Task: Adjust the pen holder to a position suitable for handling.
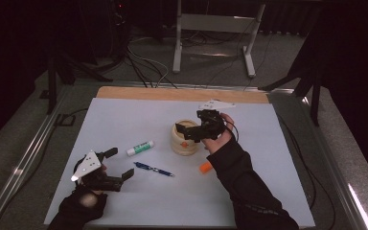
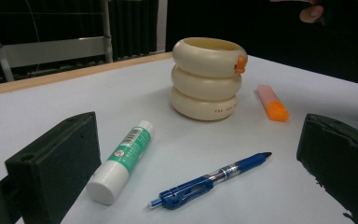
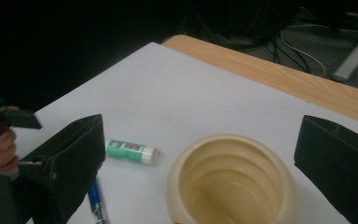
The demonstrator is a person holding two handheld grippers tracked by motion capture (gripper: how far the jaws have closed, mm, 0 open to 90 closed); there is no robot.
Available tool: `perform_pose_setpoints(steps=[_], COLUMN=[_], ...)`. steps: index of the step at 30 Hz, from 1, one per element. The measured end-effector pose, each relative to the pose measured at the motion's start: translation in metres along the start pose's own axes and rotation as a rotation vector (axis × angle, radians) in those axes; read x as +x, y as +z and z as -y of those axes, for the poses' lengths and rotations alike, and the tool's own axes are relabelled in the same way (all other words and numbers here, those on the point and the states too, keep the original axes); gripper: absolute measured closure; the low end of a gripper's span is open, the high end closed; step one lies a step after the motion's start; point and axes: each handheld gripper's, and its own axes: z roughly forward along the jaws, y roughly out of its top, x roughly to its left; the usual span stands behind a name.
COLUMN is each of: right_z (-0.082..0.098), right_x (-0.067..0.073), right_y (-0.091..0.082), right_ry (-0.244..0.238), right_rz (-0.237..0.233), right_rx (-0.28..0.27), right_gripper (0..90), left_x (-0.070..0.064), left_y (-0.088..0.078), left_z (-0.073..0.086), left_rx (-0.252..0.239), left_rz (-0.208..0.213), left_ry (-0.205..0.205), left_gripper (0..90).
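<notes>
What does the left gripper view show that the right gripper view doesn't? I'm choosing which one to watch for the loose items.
Left gripper view alone: the orange highlighter lying beside the holder, and the holder's ringed outside with its small orange knob. Right gripper view alone: the holder's empty inside and the table's wooden far edge. Both share: the cream holder, the glue stick and the blue pen, lying flat on the white sheet outside the holder.

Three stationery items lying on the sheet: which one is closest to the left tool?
The blue pen, lying just right of the left tool. The glue stick lies farther back, and the orange highlighter beyond the pen.
</notes>
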Motion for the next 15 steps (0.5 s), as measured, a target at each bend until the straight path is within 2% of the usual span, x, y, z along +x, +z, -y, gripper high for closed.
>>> perform_pose_setpoints(steps=[3,15], right_z=[0.002,0.014], right_x=[0.003,0.010], right_y=[0.000,-0.001], right_ry=[-0.025,-0.038], right_rz=[-0.019,-0.082], right_rx=[-0.032,-0.081], right_gripper=[1.7,1.7], left_x=[-0.001,-0.002], left_y=[0.000,0.003], left_z=[0.000,-0.002], left_rx=[0.001,0.005], left_rz=[0.001,0.001], left_ry=[0.005,0.012], left_gripper=[0.0,0.0])
